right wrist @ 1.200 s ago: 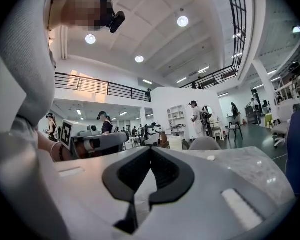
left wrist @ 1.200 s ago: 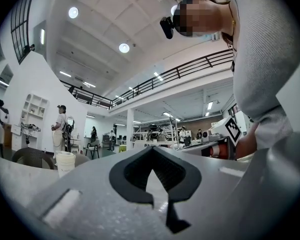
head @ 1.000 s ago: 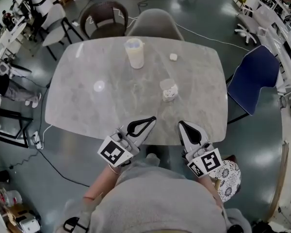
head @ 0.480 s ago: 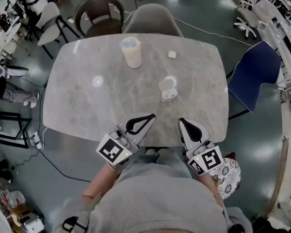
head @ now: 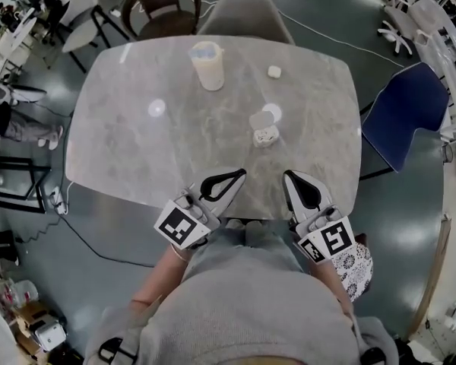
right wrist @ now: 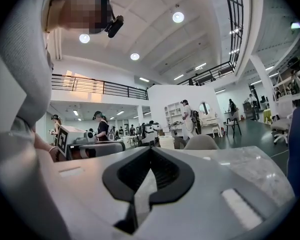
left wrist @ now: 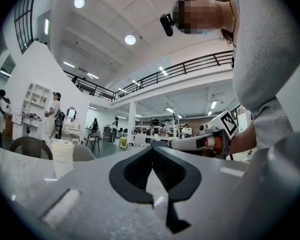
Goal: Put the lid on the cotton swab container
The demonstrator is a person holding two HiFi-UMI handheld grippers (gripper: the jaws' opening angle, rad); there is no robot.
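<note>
The small white cotton swab container [head: 265, 137] stands right of the middle of the grey marble table [head: 137, 150]. Its clear lid [head: 264, 116] lies just behind it, touching or nearly so. Both grippers hover at the table's near edge, well short of the container. My left gripper [head: 239, 175] is shut with nothing in it and points toward the table's middle. My right gripper [head: 289, 176] is also shut and empty. In the left gripper view the closed jaws [left wrist: 152, 150] meet in a point; the right gripper view shows the same [right wrist: 151, 150].
A tall cream lidded cup [head: 208, 65] stands at the table's far side, also visible as the cup [left wrist: 62, 156]. A small white object [head: 273, 71] lies far right. Chairs [head: 245, 17] ring the table; a blue chair [head: 403, 116] sits at the right.
The head view has shifted, so the table sits higher in the frame. Both grippers stay shut at the near edge, a little further forward over it.
</note>
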